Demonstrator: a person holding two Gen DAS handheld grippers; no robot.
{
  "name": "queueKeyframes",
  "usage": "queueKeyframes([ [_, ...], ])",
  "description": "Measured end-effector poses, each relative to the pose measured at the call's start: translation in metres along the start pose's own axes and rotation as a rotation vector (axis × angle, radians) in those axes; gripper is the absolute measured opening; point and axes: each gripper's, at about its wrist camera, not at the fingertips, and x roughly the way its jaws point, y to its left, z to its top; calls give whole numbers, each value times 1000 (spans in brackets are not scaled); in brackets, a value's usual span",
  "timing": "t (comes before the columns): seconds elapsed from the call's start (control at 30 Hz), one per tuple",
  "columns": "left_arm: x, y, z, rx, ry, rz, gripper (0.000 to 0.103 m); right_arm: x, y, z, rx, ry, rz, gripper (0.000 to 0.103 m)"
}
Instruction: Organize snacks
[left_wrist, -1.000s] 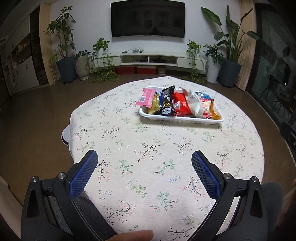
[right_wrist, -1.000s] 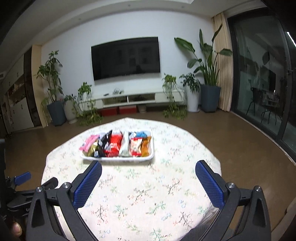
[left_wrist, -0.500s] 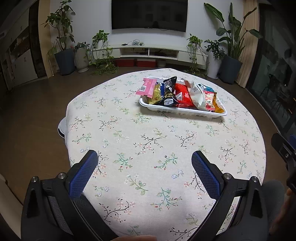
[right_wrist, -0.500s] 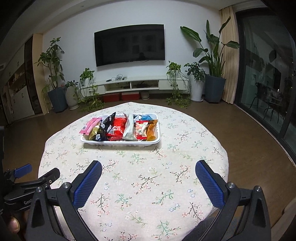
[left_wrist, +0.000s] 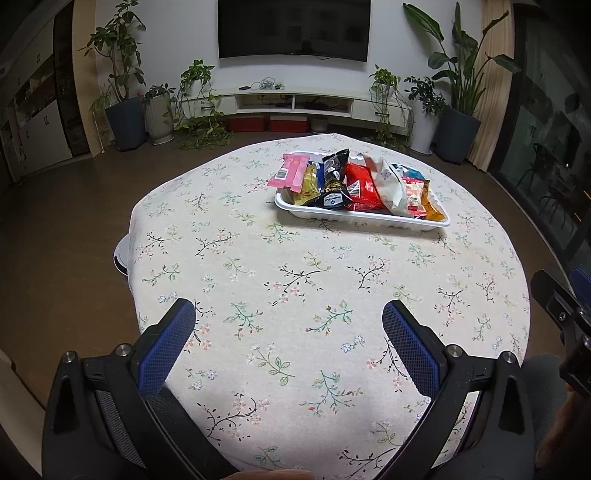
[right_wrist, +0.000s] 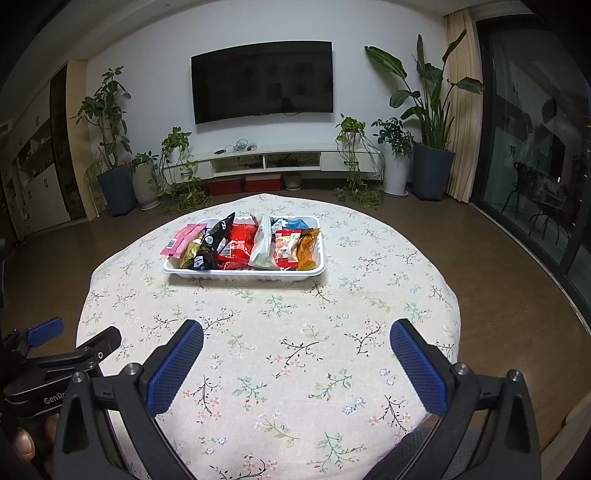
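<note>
A white tray (left_wrist: 369, 217) (right_wrist: 243, 273) sits toward the far side of the round table and holds several snack packets standing side by side: a pink one (left_wrist: 289, 172) (right_wrist: 180, 241) leaning over the left rim, a black one (left_wrist: 334, 178), a red one (left_wrist: 364, 187) (right_wrist: 239, 246), a white one (left_wrist: 388, 184), and an orange one (right_wrist: 307, 248) at the right end. My left gripper (left_wrist: 288, 341) hangs open over the near part of the table, nothing between its blue pads. My right gripper (right_wrist: 295, 360) is also open and empty, well short of the tray.
The table (left_wrist: 258, 258) wears a cream floral cloth that drops off at its round edge. Brown floor surrounds it. A TV (right_wrist: 262, 81), a low white console (right_wrist: 266, 162) and potted plants (right_wrist: 432, 147) line the far wall. Glass doors (right_wrist: 535, 147) stand at the right.
Both grippers have tilted downward and moved forward, so the tray and table now appear larger and nearer. Both stay open. The snacks have not moved.
</note>
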Motion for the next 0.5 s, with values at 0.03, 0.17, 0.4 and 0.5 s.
queueKeyframes([
  [0.03,0,0,-1,0,1,0,103,0,0,0,-1,2,1,103],
  [0.17,-1,0,-2,4,7,-4,103,0,2,-1,-2,8,2,103],
  [0.4,-1,-3,-4,20,12,-15,103,1,3,-2,-6,16,4,103],
  [0.5,-1,-3,-4,23,12,-18,103,1,3,-2,-4,17,4,103],
])
